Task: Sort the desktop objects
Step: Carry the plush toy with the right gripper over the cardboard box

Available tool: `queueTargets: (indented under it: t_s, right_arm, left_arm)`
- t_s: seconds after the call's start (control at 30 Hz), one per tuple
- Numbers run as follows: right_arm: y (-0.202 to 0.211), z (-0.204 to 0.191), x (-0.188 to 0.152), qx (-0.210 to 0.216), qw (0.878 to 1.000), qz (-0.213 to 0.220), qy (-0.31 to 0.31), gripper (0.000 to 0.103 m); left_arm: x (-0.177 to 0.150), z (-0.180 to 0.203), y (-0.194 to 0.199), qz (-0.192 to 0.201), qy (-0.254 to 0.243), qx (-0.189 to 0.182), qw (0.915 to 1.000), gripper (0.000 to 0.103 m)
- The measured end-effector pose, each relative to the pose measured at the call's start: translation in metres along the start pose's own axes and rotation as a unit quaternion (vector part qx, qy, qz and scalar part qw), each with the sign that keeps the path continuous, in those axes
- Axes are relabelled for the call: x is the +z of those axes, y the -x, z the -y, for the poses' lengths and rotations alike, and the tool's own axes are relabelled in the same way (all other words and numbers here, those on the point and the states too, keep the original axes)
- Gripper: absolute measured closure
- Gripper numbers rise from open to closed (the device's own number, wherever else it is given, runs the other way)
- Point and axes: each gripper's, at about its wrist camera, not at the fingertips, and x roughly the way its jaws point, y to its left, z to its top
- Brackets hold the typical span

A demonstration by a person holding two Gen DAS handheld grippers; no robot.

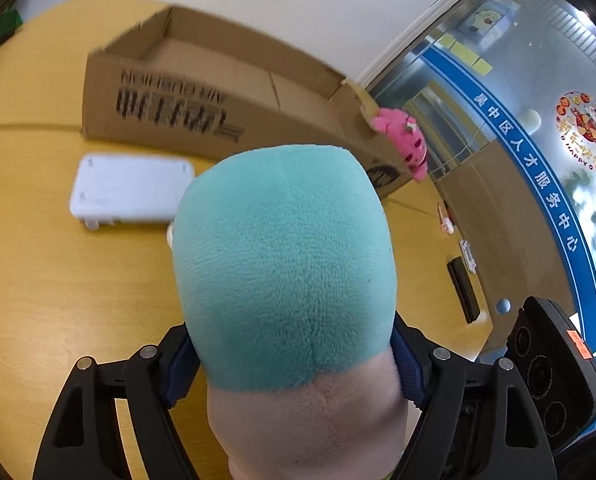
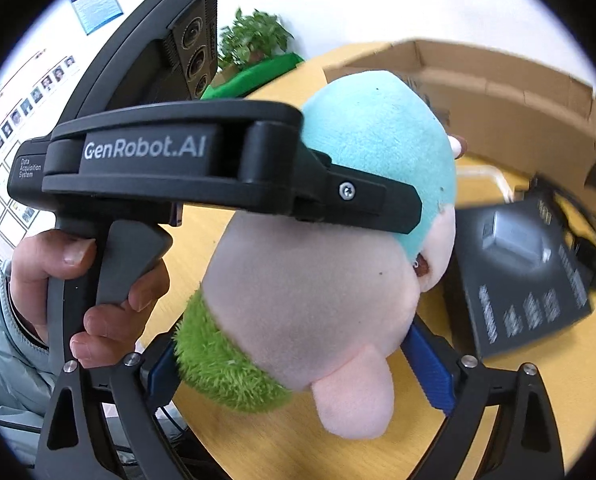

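Observation:
A plush doll (image 1: 286, 264) with a teal cap, pink head and green collar fills both views, held above the yellow table (image 1: 38, 280). My left gripper (image 1: 294, 364) is shut on the doll's head, blue pads pressing both sides. My right gripper (image 2: 298, 364) is shut on the same doll (image 2: 318, 280) lower down, near its green collar and pink limb. In the right wrist view the left gripper's body (image 2: 226, 176) crosses the doll's head. An open cardboard box (image 1: 226, 96) lies just beyond the doll.
A white plastic case (image 1: 130, 188) lies on the table left of the doll. A small pink plush (image 1: 406, 140) hangs at the box's right corner. A black product box (image 2: 526, 272) and black cables (image 2: 590, 240) lie to the right. A potted plant (image 2: 254, 40) stands behind.

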Motion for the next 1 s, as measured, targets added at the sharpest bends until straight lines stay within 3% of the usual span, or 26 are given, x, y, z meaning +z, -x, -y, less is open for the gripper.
queueTargets:
  t_s: [0.27,0.53,0.83,1.0]
  right_arm:
    - [0.050,-0.022,0.053,-0.016,0.995,0.092,0.047,0.009]
    - [0.112,-0.031,0.142,-0.050,0.975,0.200,0.087,0.010]
    - [0.160,-0.026,0.229,-0.076,0.951,0.272,0.124,0.010]
    - [0.164,-0.007,0.274,-0.076,0.951,0.277,0.118,0.010]
  left_arm:
    - [0.066,0.046,0.066,0.097,-0.078,0.010,0.9922,0.020]
    - [0.166,0.097,0.127,0.196,-0.172,0.002,0.9653,0.020]
    - [0.260,0.125,0.166,0.246,-0.235,-0.001,0.9405,0.020]
    - [0.311,0.120,0.159,0.246,-0.236,0.000,0.9403,0.020]
